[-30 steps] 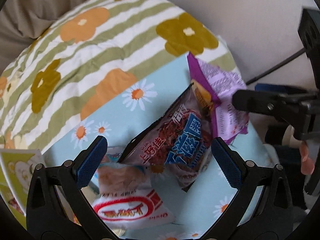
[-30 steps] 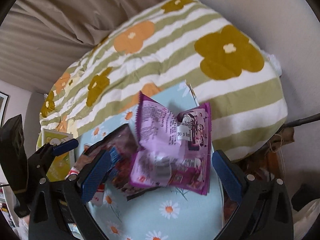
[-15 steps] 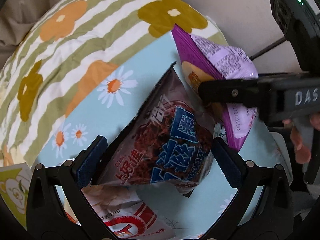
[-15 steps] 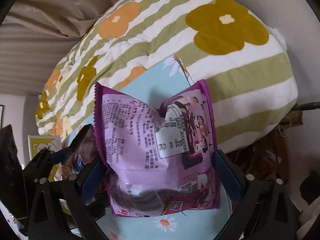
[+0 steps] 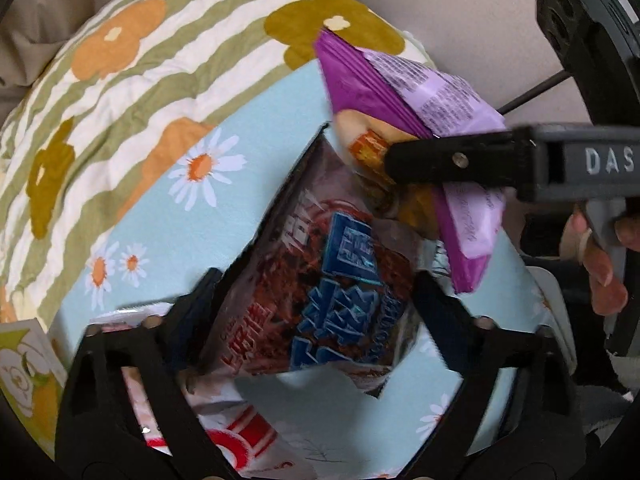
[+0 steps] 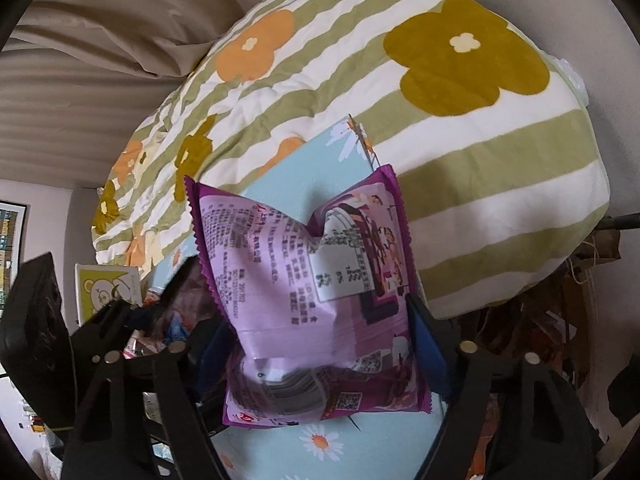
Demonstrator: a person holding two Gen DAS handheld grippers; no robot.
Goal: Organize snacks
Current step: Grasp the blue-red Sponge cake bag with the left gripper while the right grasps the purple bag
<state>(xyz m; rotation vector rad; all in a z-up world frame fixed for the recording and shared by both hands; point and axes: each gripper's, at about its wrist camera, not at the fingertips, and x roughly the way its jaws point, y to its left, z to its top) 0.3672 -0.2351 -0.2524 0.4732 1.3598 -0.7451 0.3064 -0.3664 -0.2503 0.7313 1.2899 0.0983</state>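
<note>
Left gripper (image 5: 316, 304) jaws just closing, clamped on dark red snack bag (image 5: 320, 284) at frame centre over blue daisy cloth (image 5: 224, 224), right gripper (image 6: 320, 328) jaws just closing, clamped on purple snack bag (image 6: 316, 288) at centre, red-and-white packet (image 5: 240, 436) lower left

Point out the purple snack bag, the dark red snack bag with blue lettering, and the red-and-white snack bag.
purple snack bag (image 6: 304, 300), right wrist view, on its printed back panel.
dark red snack bag (image 5: 320, 292), left wrist view, on its blue lettering.
red-and-white snack bag (image 5: 248, 436), left wrist view, on its red logo.
</note>
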